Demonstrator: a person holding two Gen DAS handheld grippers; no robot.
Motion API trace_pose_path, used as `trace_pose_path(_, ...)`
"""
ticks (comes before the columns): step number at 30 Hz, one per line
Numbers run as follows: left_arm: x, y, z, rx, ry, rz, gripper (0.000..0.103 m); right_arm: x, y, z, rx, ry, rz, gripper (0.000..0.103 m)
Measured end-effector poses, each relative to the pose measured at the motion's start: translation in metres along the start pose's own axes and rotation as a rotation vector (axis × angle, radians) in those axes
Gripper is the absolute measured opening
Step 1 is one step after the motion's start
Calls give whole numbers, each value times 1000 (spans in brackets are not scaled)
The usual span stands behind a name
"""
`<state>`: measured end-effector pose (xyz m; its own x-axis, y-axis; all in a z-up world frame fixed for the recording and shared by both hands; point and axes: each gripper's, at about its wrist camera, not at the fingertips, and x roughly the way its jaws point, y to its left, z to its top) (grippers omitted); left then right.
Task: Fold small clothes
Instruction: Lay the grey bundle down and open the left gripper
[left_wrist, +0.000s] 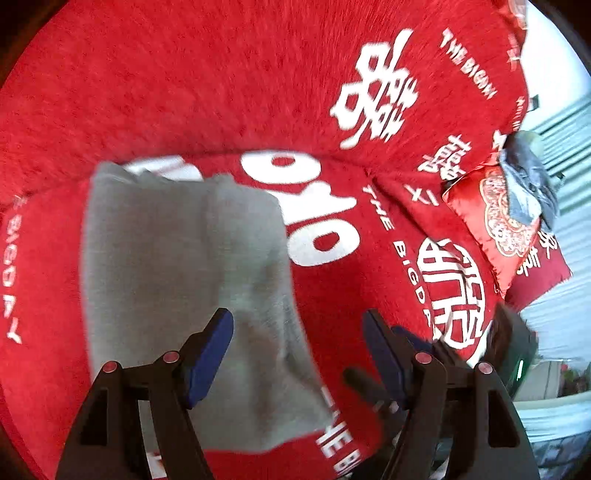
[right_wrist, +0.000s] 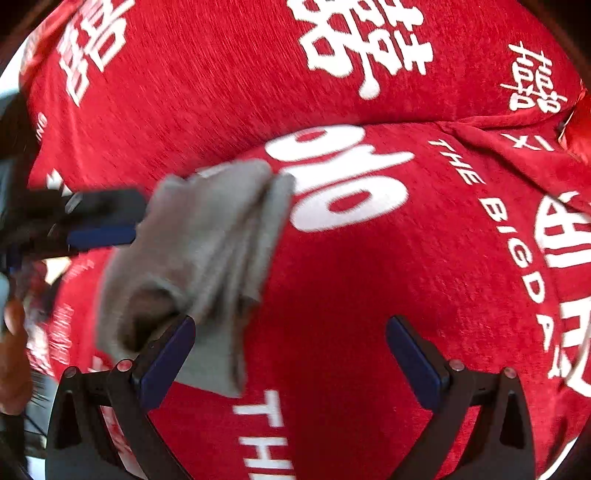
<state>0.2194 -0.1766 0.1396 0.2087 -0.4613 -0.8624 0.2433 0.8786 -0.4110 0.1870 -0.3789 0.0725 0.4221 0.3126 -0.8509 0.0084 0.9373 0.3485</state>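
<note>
A red cover (left_wrist: 184, 92) with white letters is spread wide. Near its large white print (right_wrist: 343, 177) the small grey garment (left_wrist: 184, 277) is laid, judged soft, light and limp; an edge should be pinched. The left gripper (left_wrist: 297, 354) and right gripper (right_wrist: 291, 354) are seen wide open, holding nothing.
</note>
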Motion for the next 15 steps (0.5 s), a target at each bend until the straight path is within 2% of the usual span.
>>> trace_pose_path(3, -12, 19, -26, 56, -47, 135, 73, -2, 5, 8, 28, -6, 77, 102)
trace_pose_path(7, -5, 46, -56, 30, -40, 135, 73, 6, 20, 21, 38, 20, 240, 97)
trace_pose_path(10, 3, 45, -69, 24, -67, 133, 73, 31, 20, 44, 84, 57, 214, 87)
trace_pose_path(15, 13, 16, -75, 123, -99, 164, 73, 81, 14, 77, 117, 141, 170, 86)
